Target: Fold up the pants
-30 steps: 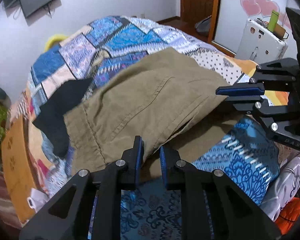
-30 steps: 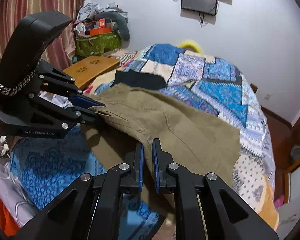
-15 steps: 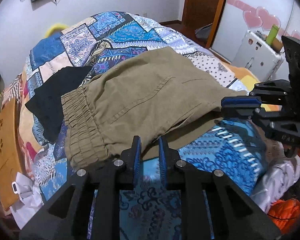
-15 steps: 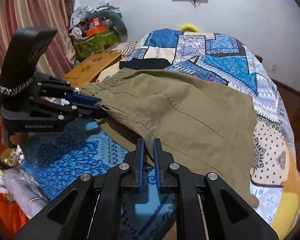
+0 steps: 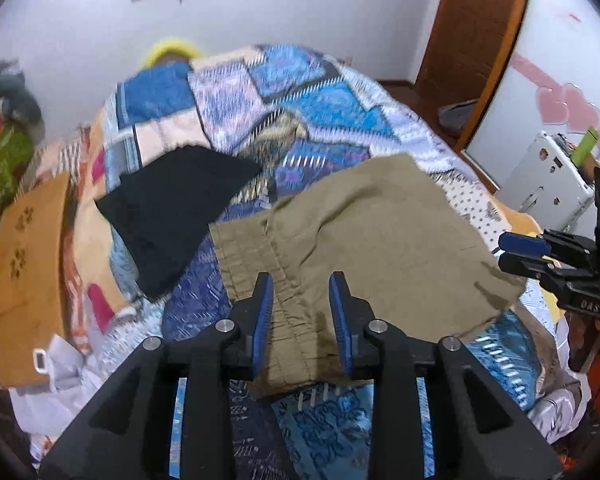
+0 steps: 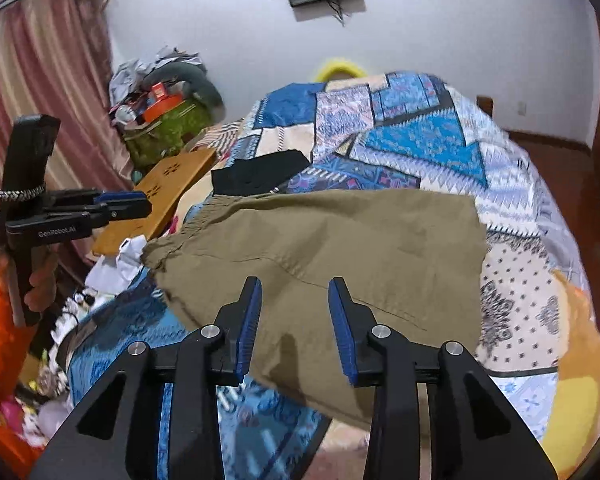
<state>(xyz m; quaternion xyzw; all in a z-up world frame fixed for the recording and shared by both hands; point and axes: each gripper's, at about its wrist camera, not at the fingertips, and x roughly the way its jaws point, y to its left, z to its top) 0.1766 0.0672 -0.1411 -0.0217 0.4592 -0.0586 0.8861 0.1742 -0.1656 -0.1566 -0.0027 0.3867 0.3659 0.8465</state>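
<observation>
Olive-brown pants (image 5: 372,240) lie folded flat on the patchwork bedspread (image 5: 308,96), elastic waistband toward the left. They also show in the right wrist view (image 6: 340,240). My left gripper (image 5: 302,304) is open and empty, just above the waistband end. My right gripper (image 6: 294,312) is open and empty, above the near edge of the pants. Each gripper shows in the other's view, the right one (image 5: 520,252) at the pants' right corner, the left one (image 6: 120,210) off the waistband end, both apart from the cloth.
A black garment (image 5: 172,204) lies on the bed beyond the waistband. A wooden lap tray (image 5: 24,264) leans at the bed's left side. A white appliance (image 5: 544,184) stands to the right. Clutter (image 6: 160,120) is piled by the curtain.
Both grippers have opened and let go of the pants, which now lie flat on the bed. Both have drawn back and lifted a little.
</observation>
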